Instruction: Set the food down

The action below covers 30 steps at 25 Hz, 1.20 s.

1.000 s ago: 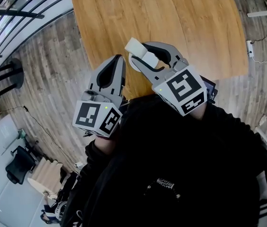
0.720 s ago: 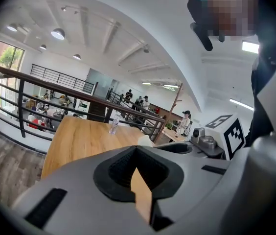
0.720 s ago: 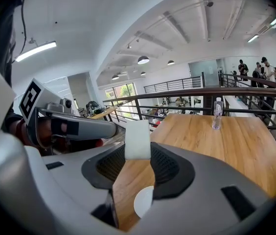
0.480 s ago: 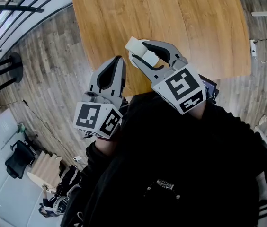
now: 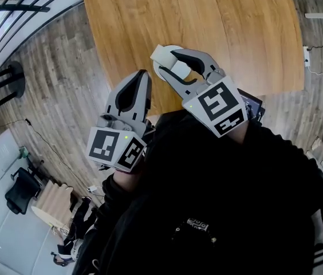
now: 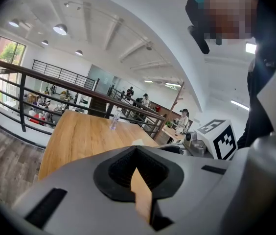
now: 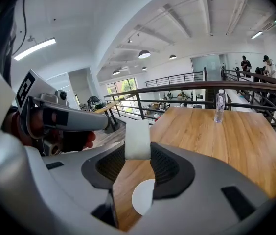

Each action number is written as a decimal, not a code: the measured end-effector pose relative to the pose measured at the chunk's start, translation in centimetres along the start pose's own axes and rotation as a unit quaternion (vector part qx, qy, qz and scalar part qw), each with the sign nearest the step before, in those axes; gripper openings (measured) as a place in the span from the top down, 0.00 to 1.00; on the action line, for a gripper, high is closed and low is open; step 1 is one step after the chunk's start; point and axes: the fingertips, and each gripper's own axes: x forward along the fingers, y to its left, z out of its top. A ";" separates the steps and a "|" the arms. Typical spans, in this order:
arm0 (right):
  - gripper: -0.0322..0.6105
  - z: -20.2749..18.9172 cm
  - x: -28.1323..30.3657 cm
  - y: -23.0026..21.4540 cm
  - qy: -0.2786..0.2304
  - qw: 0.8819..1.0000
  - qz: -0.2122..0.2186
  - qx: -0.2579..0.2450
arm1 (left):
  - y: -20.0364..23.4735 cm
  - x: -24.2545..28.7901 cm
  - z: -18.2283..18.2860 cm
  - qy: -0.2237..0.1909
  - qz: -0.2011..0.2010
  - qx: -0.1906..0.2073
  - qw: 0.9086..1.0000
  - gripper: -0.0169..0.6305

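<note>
Looking along the right gripper (image 7: 138, 146), I see the food, a pale white block (image 7: 138, 139), pinched upright between the two jaw tips, with the pads pressing its left and right sides. Just at 6 o'clock of the block in that view, through the gap between the jaws, a white round disc (image 7: 143, 197) lies on the wooden table (image 7: 236, 131). I cannot tell whether the block is clear of the wood. In the head view the block (image 5: 160, 55) sits over the near part of the table (image 5: 207, 16), at about 10 o'clock from the right gripper's marker cube (image 5: 217, 109). The left gripper (image 5: 143, 73) is at about 7 o'clock of the block, just beside the right one and not touching it. Its jaws are closed tip to tip with nothing between them, which the left gripper view (image 6: 137, 149) confirms: only a sliver of table shows through. At 2 o'clock of the block in the right gripper view, a clear water bottle (image 7: 219, 106) stands well away on the far end of the table. Beyond it a dark metal railing (image 7: 187, 84) runs round the edge of the floor. My dark sleeves and top (image 5: 219, 211) fill the lower part of the head view.
</note>
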 end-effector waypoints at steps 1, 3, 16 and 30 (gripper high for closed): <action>0.68 -0.1 0.1 -0.2 0.001 1.000 0.000 0.001 | 0.0 0.1 0.0 0.000 0.001 -0.001 1.000 0.98; 0.68 -0.3 0.3 -0.4 0.003 1.000 0.001 0.002 | 0.1 0.1 -0.1 0.000 0.004 -0.002 1.000 0.98; 0.68 -2.8 1.3 -1.3 0.016 1.000 0.006 0.005 | 0.3 -0.1 -1.3 0.009 0.025 -0.010 1.000 0.98; 0.68 -6.2 3.1 -1.9 0.040 0.999 0.001 0.006 | -0.3 -0.5 -2.8 0.027 0.039 -0.011 0.999 0.98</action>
